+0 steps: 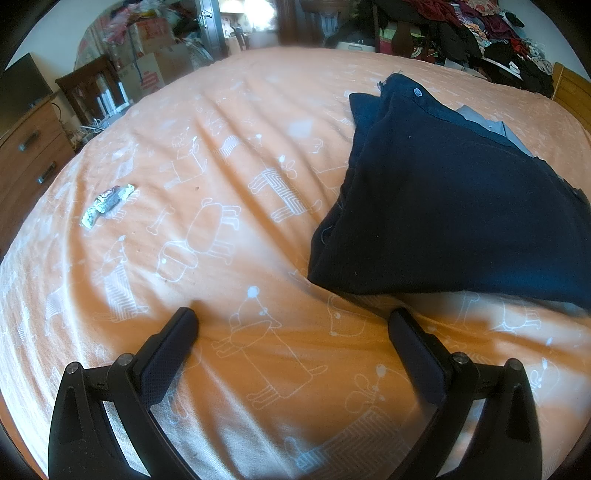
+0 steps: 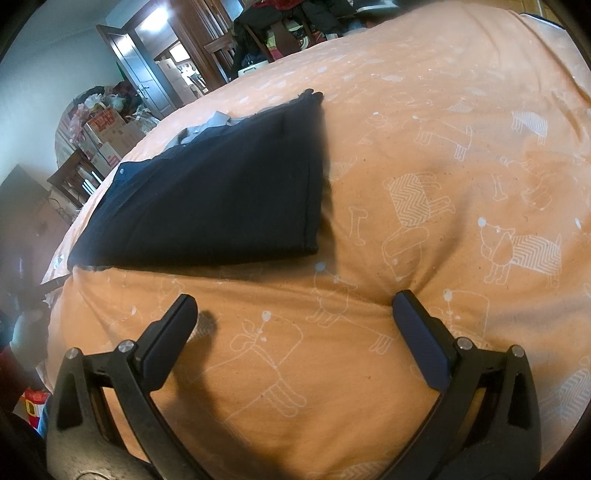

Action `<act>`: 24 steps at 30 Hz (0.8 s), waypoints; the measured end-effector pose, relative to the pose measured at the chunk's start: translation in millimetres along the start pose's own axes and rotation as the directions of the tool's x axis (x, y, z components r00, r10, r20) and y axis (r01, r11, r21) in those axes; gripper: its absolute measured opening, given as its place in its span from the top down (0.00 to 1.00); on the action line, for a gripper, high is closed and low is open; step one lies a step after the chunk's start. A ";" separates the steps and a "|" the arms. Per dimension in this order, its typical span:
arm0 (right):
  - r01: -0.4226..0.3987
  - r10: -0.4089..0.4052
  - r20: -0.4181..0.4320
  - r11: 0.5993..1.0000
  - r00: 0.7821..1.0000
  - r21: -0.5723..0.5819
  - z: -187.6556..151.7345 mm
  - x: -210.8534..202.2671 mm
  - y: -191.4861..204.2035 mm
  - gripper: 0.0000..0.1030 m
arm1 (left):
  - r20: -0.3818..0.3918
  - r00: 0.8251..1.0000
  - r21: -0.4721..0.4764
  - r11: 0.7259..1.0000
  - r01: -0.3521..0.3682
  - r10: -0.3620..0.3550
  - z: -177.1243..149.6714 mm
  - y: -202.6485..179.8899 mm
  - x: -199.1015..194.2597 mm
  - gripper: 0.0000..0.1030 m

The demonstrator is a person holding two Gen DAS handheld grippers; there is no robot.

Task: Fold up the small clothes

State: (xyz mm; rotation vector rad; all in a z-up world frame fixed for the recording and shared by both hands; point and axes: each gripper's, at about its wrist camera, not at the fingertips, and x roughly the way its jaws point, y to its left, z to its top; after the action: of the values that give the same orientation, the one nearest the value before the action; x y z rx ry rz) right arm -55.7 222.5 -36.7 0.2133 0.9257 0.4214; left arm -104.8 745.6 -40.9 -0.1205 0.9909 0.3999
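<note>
A dark navy garment lies folded flat on the orange bedsheet, with a grey lining and a snap button showing near its far edge. In the left wrist view it lies ahead and to the right of my left gripper, which is open over bare sheet. In the right wrist view the same garment lies ahead and to the left of my right gripper, also open with nothing between its fingers. Neither gripper touches the cloth.
A crumpled silver wrapper lies on the sheet at the left. A wooden dresser and stacked boxes stand beyond the bed's left side. A heap of clothes is piled at the far right. The bed's near-left edge drops off.
</note>
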 end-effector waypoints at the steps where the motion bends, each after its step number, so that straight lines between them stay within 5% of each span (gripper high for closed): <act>1: -0.001 0.001 0.000 1.000 1.000 0.000 0.4 0.3 -0.9 0.00 | 0.000 1.000 0.000 1.000 0.000 0.000 0.0 0.0 0.0 0.00; 24: -0.021 0.021 0.003 1.000 1.000 0.012 3.9 1.3 -6.1 0.00 | -0.001 1.000 0.003 1.000 -0.007 0.007 3.9 2.8 3.7 0.00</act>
State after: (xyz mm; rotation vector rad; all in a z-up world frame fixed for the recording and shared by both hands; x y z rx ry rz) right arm -50.2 217.5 -37.6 0.2346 0.9241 0.4351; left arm -101.0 750.3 -41.6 -0.1150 0.9925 0.4046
